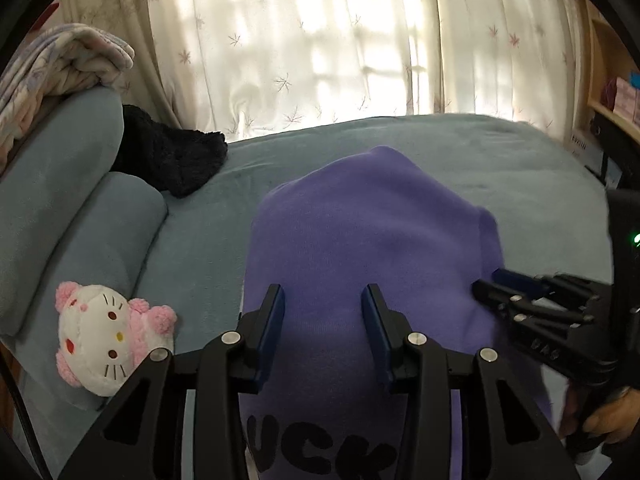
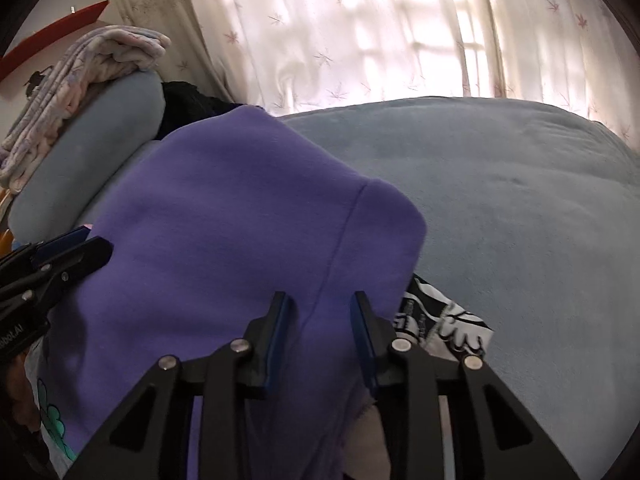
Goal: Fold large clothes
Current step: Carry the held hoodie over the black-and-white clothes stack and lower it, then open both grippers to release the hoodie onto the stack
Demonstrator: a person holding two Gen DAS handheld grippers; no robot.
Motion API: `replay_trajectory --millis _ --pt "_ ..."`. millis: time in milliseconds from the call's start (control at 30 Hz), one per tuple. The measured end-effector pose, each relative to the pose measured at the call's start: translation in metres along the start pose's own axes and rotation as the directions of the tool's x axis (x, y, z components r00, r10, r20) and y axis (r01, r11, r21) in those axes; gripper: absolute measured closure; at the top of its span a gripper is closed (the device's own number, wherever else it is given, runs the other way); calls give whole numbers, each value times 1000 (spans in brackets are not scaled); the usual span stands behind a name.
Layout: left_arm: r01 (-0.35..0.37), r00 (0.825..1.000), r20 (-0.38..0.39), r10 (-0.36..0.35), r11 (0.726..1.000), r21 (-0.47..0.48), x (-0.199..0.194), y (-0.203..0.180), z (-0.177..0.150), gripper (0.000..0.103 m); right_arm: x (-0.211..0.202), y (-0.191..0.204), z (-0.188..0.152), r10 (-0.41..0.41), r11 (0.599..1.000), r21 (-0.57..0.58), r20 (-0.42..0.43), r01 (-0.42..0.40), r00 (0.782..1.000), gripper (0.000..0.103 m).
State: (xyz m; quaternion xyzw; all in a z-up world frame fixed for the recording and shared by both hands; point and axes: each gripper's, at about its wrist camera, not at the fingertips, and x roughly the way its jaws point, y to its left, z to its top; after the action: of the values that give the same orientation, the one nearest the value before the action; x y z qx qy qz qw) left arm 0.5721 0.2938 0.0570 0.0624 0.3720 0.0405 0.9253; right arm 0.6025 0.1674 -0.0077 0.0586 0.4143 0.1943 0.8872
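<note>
A large purple sweatshirt (image 1: 372, 232) lies on the blue bed cover (image 1: 500, 160), humped in the middle, with dark letters at its near end. My left gripper (image 1: 324, 304) hovers over it, fingers partly apart, smooth purple cloth showing in the gap with no pinch visible. The right gripper (image 1: 490, 282) reaches in from the right at the cloth's edge. In the right wrist view the right gripper (image 2: 322, 304) also stands partly apart over the sweatshirt (image 2: 248, 208), a seam running between its fingers. The left gripper (image 2: 94, 240) enters from the left edge.
A white and pink plush toy (image 1: 108, 336) sits left of the sweatshirt beside blue pillows (image 1: 68, 184). A black fluffy garment (image 1: 172, 156) and a folded patterned blanket (image 1: 52, 68) lie at the head. A black-and-white printed cloth (image 2: 444, 320) pokes out under the sweatshirt. Curtains (image 1: 320, 40) hang behind.
</note>
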Motion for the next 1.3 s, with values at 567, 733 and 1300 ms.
replay_trajectory --millis 567,733,1300 --pt "175 984 54 -171 979 -106 -87 28 -60 45 -99 18 -73 211 969 -137 25 -206 977 63" --pt "107 994 -23 -108 994 -27 -95 16 -109 45 -79 7 -110 126 981 -143 -65 -134 990 63" --pt "103 995 -7 -103 994 -22 -234 -28 -157 38 -239 -14 -164 192 980 75 -111 -185 975 61"
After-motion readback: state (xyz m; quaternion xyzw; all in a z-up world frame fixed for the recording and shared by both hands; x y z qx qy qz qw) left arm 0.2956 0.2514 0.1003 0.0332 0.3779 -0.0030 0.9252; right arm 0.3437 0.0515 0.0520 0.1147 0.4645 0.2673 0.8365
